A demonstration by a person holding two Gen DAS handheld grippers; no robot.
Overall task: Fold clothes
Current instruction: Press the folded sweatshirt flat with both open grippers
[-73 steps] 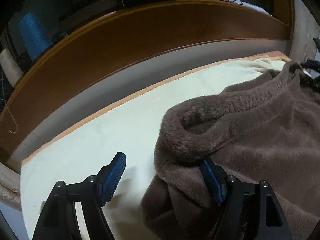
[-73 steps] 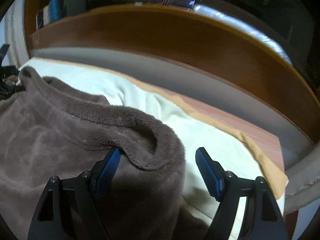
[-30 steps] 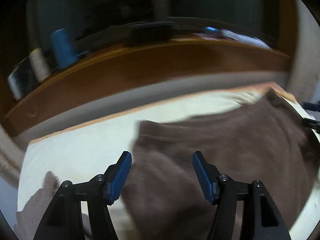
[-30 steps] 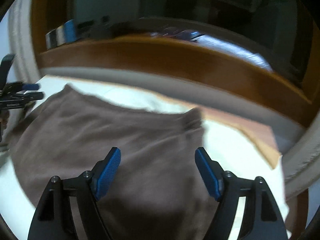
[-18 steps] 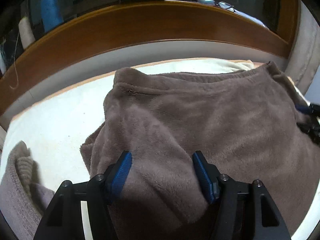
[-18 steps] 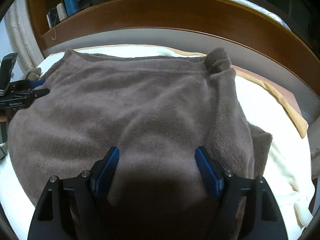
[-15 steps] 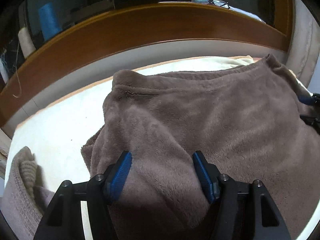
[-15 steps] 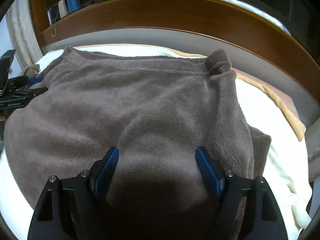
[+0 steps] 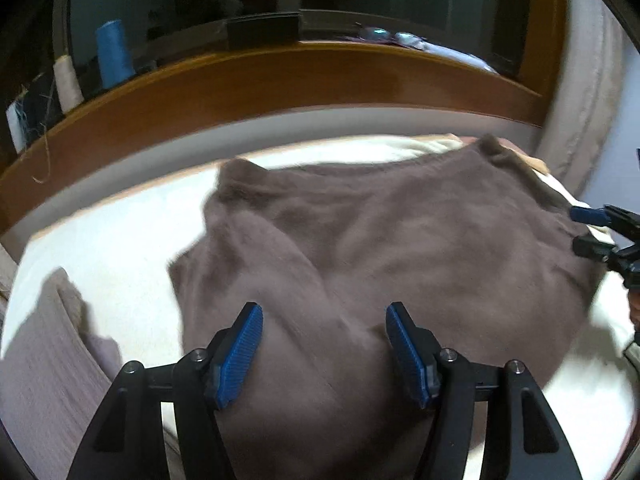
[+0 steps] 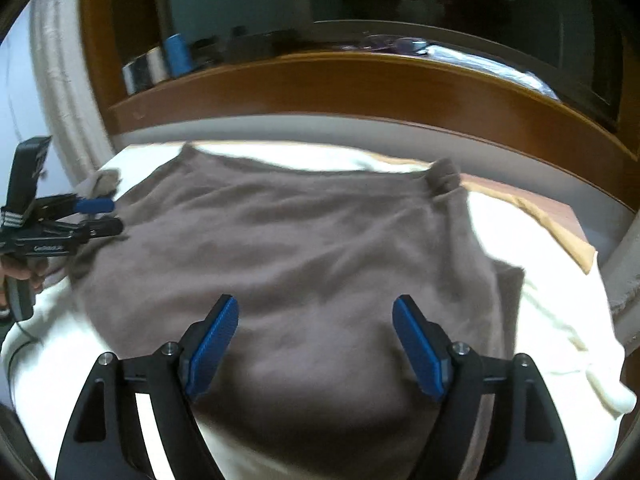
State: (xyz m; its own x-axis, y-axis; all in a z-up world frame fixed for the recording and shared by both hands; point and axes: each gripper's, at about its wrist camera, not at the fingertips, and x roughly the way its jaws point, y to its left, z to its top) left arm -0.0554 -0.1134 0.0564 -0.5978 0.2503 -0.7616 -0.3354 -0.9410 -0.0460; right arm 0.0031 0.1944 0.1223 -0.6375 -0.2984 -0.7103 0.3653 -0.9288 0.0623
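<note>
A brown fleece garment (image 9: pixel 400 240) (image 10: pixel 320 240) lies folded and flat on the cream sheet (image 9: pixel 104 240) (image 10: pixel 552 304). My left gripper (image 9: pixel 324 320) hovers open over its near left part, blue pads apart with fabric below them, not pinched. Over the garment's near right part my right gripper (image 10: pixel 316 312) also stands open and grips nothing. Each gripper shows in the other's view: the right gripper (image 9: pixel 600 232) at the garment's right edge, the left gripper (image 10: pixel 80 216) at its left edge, held by a hand (image 10: pixel 20 272).
A mauve knitted garment (image 9: pixel 40 360) lies at the near left on the sheet. Behind the bed runs a wooden headboard shelf (image 9: pixel 280 80) with a blue spool (image 9: pixel 114 52), a cream spool (image 9: pixel 68 80) and glasses (image 9: pixel 384 34). A curtain (image 9: pixel 588 80) hangs at the right.
Both grippers let go of the garment's rolled edge, which now lies flat at the far side. They have drawn back toward its near edge, jaws staying open.
</note>
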